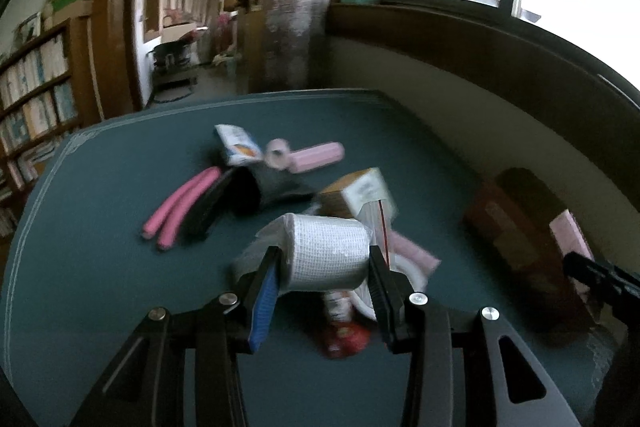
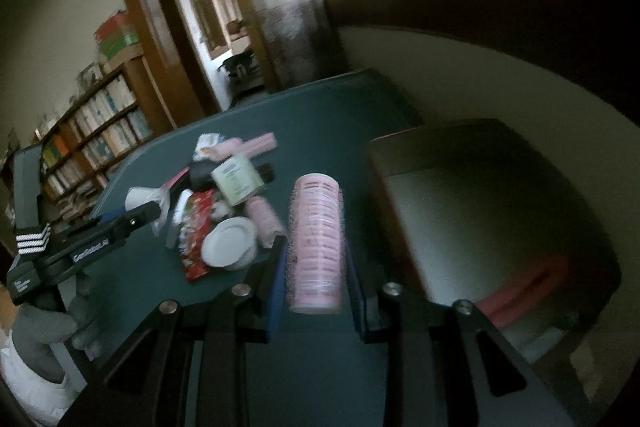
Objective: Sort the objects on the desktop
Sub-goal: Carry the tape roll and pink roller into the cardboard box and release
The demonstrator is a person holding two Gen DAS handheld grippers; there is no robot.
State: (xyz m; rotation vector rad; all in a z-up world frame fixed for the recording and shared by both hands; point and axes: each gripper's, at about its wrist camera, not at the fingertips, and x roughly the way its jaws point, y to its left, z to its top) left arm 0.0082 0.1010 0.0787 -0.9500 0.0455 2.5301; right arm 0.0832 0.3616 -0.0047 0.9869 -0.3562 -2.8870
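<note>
Left tongs (image 1: 326, 263) are clamped on a white roll (image 1: 326, 253) with a gridded wrapper, both pads pressed against its ends, and the roll hangs clear above the teal desk (image 1: 100, 227). Over on the other side, the right tongs (image 2: 316, 259) are gripping a pink roller (image 2: 318, 243), its long side squeezed between the pads, lifted above the desk just beside a brown box (image 2: 496, 227) that sits to the right by the wall. Inside that box there's something pink (image 2: 528, 287) lying at the bottom. Back in the left view, the pile in the middle of the desk holds two pink foam sticks (image 1: 180, 207) lying side by side, a black pouch (image 1: 240, 195) next to them, a small white packet (image 1: 238, 145), a pink cylinder (image 1: 316, 157) further back, and a tan carton (image 1: 356, 193) tilted behind the white roll. Under the roll a red wrapper (image 1: 344, 339) shows, blurred. From the right view, a white lid (image 2: 230, 243) sits near the red wrapper, and a gloved hand (image 2: 48, 323) holds the left tool's handle at the left edge.
</note>
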